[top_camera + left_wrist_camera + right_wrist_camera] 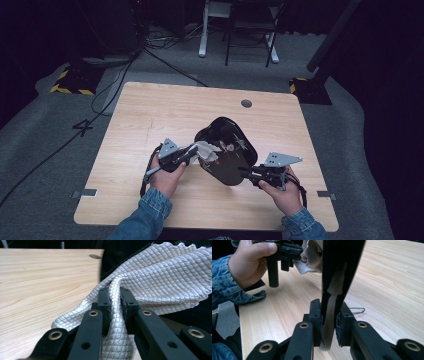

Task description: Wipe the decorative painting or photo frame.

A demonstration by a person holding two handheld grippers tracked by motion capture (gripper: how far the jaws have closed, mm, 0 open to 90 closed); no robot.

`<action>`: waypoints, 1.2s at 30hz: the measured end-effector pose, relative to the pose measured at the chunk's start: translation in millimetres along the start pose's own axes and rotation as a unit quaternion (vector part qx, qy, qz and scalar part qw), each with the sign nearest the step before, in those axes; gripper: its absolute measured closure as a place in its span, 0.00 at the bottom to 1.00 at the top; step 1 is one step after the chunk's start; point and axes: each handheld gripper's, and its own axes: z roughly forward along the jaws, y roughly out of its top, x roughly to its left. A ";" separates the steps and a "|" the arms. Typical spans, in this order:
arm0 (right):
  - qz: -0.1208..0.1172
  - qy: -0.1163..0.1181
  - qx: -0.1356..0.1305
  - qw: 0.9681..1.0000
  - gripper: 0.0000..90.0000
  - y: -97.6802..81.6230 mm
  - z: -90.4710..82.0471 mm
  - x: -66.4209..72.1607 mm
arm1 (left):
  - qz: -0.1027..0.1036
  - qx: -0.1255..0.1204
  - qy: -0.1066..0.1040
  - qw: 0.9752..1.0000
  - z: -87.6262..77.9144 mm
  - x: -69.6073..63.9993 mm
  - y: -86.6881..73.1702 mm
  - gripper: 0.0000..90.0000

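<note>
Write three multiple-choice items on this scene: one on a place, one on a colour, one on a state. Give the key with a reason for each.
1. Where is the cloth?
A. against the black board's face
B. on the floor
C. folded at the table's far edge

2. What colour is the board?
A. red
B. black
C. yellow

3. How is the right gripper?
A. open above the table
B. shut on the cloth
C. shut on the board's edge

Key: A, the left gripper presses it there; B, its glossy face is dark; C, its jaws pinch the edge.
</note>
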 end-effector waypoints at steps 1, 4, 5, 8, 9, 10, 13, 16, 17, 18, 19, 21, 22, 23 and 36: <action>0.000 0.000 0.000 1.000 0.87 0.0 0.0 0.0 | -0.004 0.001 0.000 1.000 -0.3 0.9 -0.3 0.90; 0.001 0.000 0.000 1.000 0.87 0.1 0.0 -0.1 | -0.001 0.004 0.001 1.000 0.3 -0.5 -0.7 0.90; 0.002 -0.001 0.001 1.000 0.87 0.1 -0.1 -0.3 | 0.004 0.007 0.001 1.000 1.3 -3.0 -1.1 0.90; 0.004 -0.001 0.000 1.000 0.87 0.0 0.0 -0.5 | 0.018 0.017 -0.005 1.000 4.2 -11.9 -2.4 0.90; 0.004 -0.001 0.000 1.000 0.87 0.0 -0.1 -0.6 | 0.019 0.020 -0.008 1.000 5.4 -14.6 -2.9 0.90; 0.005 -0.001 0.000 1.000 0.87 0.0 -0.1 -0.8 | 0.020 0.022 -0.014 0.999 6.9 -18.0 -3.7 0.90; 0.006 -0.002 -0.001 1.000 0.87 -0.1 -0.2 -1.4 | 0.025 0.026 -0.022 0.999 9.0 -23.6 -4.8 0.90; 0.007 -0.003 0.000 1.000 0.87 -0.1 -0.7 -2.4 | 0.030 0.030 -0.036 0.998 13.1 -33.8 -7.7 0.90; 0.007 -0.002 -0.001 1.000 0.87 -0.2 -0.8 -2.6 | 0.031 0.032 -0.040 0.998 13.5 -35.2 -8.0 0.90; 0.008 -0.002 -0.001 1.000 0.87 -0.2 -0.8 -2.7 | 0.032 0.035 -0.042 0.998 13.9 -37.0 -8.4 0.90; 0.008 -0.002 -0.001 1.000 0.87 -0.2 -0.9 -3.0 | 0.036 0.035 -0.041 0.998 14.3 -37.6 -8.5 0.90; 0.008 -0.002 -0.001 1.000 0.87 -0.2 -1.0 -3.3 | 0.035 0.035 -0.044 0.998 14.9 -38.4 -9.0 0.90; 0.008 -0.002 -0.001 1.000 0.87 -0.2 -1.0 -3.4 | 0.033 0.036 -0.046 0.998 14.9 -37.2 -9.0 0.90; 0.008 -0.002 -0.001 1.000 0.87 -0.2 -1.0 -3.5 | 0.032 0.034 -0.048 0.998 15.0 -36.4 -9.2 0.90; 0.007 0.001 -0.001 1.000 0.87 -0.1 -0.8 -4.2 | 0.003 0.028 0.007 1.000 6.6 -2.4 -7.5 0.89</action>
